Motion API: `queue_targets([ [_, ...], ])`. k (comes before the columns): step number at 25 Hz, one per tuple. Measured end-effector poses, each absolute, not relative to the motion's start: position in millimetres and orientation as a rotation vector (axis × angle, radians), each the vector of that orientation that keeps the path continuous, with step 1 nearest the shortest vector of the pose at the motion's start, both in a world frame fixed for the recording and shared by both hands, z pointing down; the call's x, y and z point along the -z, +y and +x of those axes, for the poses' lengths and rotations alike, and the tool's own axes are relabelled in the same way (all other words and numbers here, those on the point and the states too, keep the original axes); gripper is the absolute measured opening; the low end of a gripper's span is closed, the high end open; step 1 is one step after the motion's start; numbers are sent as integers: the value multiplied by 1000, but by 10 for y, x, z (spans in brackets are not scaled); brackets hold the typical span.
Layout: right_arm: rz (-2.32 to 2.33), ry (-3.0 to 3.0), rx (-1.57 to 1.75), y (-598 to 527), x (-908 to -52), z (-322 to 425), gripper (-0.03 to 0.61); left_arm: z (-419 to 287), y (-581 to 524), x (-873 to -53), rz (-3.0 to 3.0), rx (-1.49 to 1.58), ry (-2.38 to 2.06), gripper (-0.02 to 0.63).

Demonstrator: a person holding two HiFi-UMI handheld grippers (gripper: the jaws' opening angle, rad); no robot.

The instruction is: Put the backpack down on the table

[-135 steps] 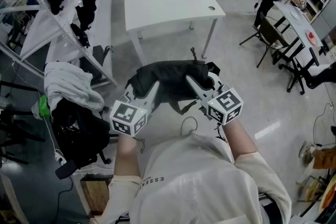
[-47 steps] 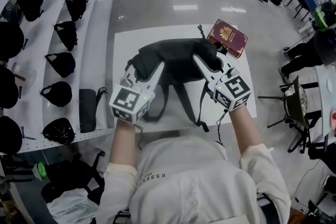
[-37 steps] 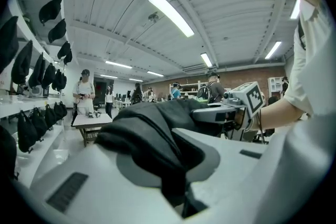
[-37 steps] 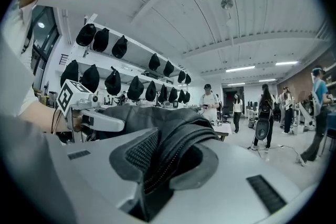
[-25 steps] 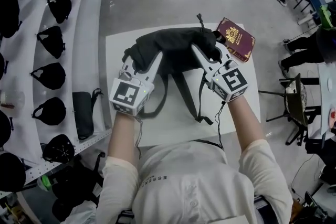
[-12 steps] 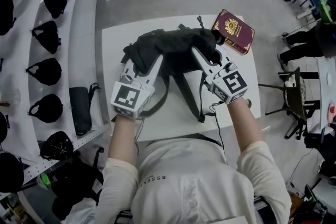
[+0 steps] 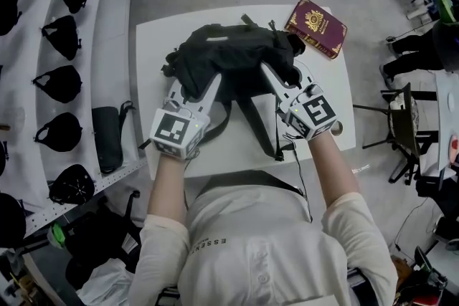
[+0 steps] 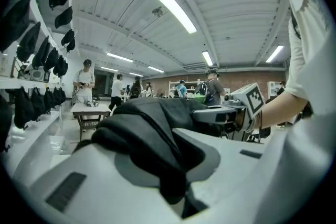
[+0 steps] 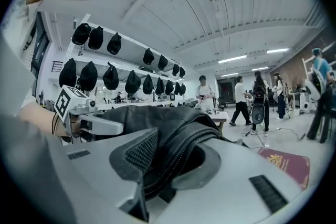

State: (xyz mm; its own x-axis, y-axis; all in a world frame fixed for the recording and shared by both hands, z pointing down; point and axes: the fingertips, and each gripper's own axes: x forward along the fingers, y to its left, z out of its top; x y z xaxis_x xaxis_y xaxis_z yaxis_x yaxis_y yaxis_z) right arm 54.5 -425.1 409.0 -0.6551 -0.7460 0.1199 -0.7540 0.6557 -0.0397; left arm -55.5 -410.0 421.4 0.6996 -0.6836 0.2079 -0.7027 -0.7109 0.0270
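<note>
The black backpack (image 7: 229, 57) is over the middle of the white worktop (image 7: 154, 46), its straps (image 7: 251, 122) trailing toward 6 o'clock. The left claw (image 7: 195, 86) pinches its fabric at 7 o'clock. The right claw (image 7: 281, 77) pinches a padded edge at 4 o'clock. 1 red book (image 7: 316, 27) lies at 2 o'clock.

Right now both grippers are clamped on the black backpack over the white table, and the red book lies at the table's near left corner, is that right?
Not quite. The head view shows the red book at the far right corner of the table. The rest holds: the left gripper and right gripper each have fingers closed on the backpack.
</note>
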Motion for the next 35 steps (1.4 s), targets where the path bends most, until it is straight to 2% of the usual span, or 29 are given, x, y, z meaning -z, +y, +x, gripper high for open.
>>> queue_targets([
  [35,1158,-2769,-376,-2763,-4976,674,115,-482,-2561,-5157,2572,-290,-1139,81],
])
